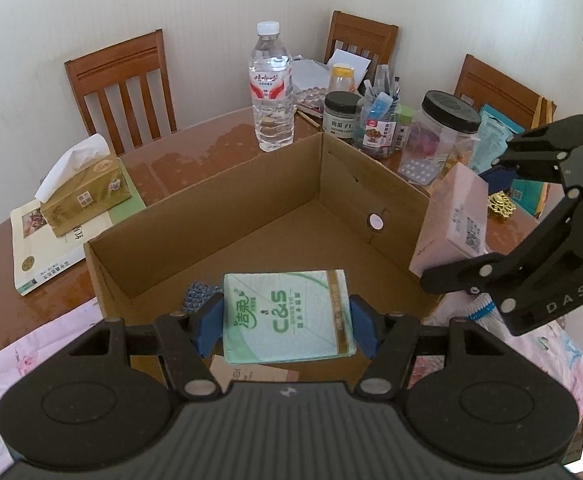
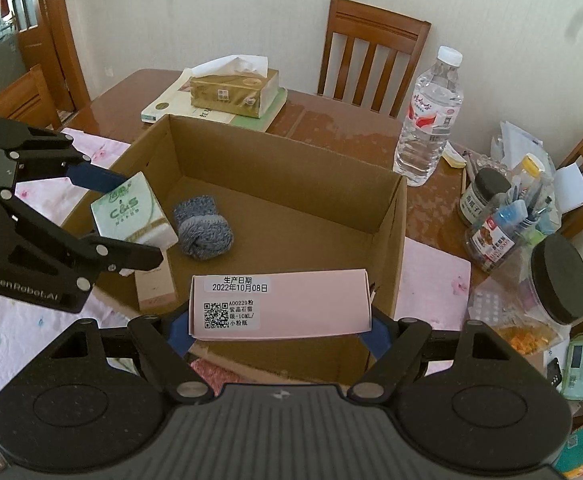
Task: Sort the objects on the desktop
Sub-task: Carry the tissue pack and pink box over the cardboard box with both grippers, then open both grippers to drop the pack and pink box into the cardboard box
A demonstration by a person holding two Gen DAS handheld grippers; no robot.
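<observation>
The left gripper (image 1: 287,318) is clamped on a soft green tissue pack (image 1: 287,316), its blue pads (image 1: 207,328) pressing both sides so the plastic wrap bulges slightly. The pack hangs over the near-left corner of the box (image 1: 347,184). The right gripper (image 2: 279,322) is closed on a flat pink carton (image 2: 279,306), a stiff rectangular cardboard sleeve with a white label and QR code, held level above the box's near edge.

Just ahead of both tools sits the box, one open brown corrugated carton with plain walls and a round hole in one side. Inside it, ahead and left of the right gripper, lies one grey-blue knitted roll (image 2: 203,226), fuzzy and coiled. A pale slim package (image 2: 155,288) lies below the left gripper against the near wall.

Beyond the box on the glossy brown table (image 1: 195,152): one clear ribbed water bottle (image 1: 271,88), one gold tissue box (image 1: 85,196) resting on a book (image 1: 43,256), and, ahead-right of the left gripper, three clear jars, two with black lids (image 1: 449,110). Three slatted wooden chairs (image 1: 123,84) stand behind. Pink floral cloth (image 2: 431,280) lies under the box.
</observation>
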